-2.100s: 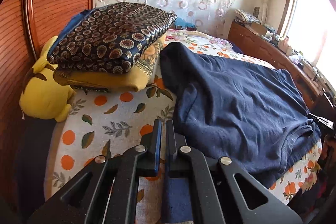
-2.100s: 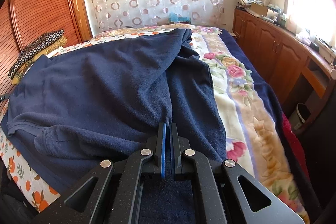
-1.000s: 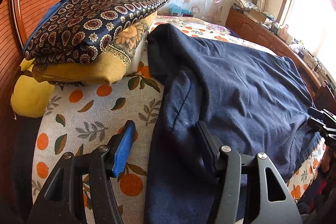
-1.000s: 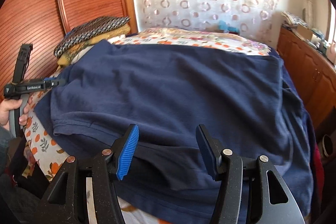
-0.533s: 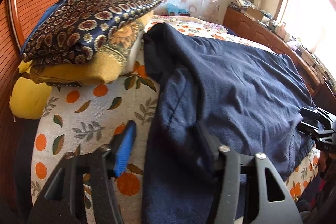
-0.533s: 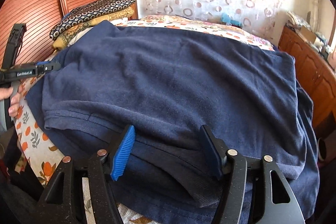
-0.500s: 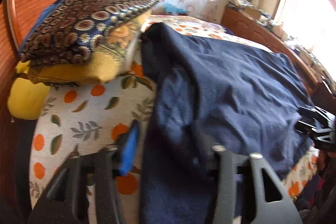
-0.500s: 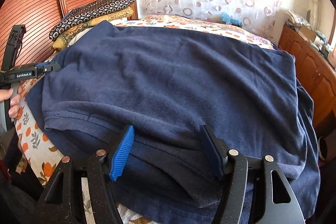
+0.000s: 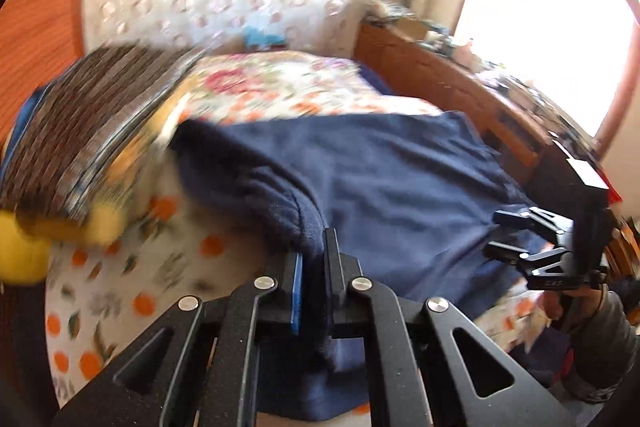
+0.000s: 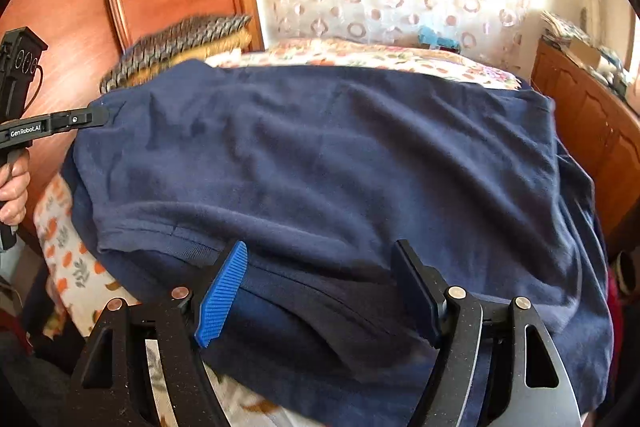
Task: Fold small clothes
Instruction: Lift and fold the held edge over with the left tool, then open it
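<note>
Garment: navy shirt (image 10: 340, 163) spread across the bed (image 9: 132, 291), near its headboard end | Left gripper (image 9: 314, 255): jaws closing, pinching the shirt's edge, apparently lifting it (view blurred) | Right gripper (image 10: 320, 291): jaws opening, fingers spread over the hem, not pressing | Progress: early; folds remain.

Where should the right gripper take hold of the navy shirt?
On the stitched hem edge of the navy shirt nearest it, coming in low from the bed's near side. That edge lies doubled and slightly raised between its opening fingers, while the left gripper pinches the opposite side.
</note>
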Demonstrator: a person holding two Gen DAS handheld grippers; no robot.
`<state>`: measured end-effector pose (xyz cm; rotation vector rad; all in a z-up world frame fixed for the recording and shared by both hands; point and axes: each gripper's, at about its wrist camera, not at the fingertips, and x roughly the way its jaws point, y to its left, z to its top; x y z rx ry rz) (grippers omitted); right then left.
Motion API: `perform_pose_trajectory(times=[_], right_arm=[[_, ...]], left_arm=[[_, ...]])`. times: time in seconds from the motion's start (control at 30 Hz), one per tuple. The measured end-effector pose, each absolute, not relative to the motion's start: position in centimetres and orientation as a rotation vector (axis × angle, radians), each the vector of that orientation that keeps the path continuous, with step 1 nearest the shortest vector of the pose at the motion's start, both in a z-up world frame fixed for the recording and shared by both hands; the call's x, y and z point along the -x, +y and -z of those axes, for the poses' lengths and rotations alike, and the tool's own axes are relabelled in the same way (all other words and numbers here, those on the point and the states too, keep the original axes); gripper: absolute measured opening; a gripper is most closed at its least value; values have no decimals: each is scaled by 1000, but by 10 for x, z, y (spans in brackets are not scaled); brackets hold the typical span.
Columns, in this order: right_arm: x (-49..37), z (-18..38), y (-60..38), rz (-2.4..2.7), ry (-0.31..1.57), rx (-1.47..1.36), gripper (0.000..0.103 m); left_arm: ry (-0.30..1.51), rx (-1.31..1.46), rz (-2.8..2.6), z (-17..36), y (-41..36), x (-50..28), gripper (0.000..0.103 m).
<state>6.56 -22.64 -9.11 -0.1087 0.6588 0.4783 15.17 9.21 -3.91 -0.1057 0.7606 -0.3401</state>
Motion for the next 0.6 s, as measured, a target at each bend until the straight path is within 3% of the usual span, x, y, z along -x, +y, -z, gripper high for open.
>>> perform_pose_trajectory(times=[0.6], right_arm=[[6, 80, -381, -254, 552, -69, 76]], left_arm=[[752, -138, 722, -24, -141, -253, 9]])
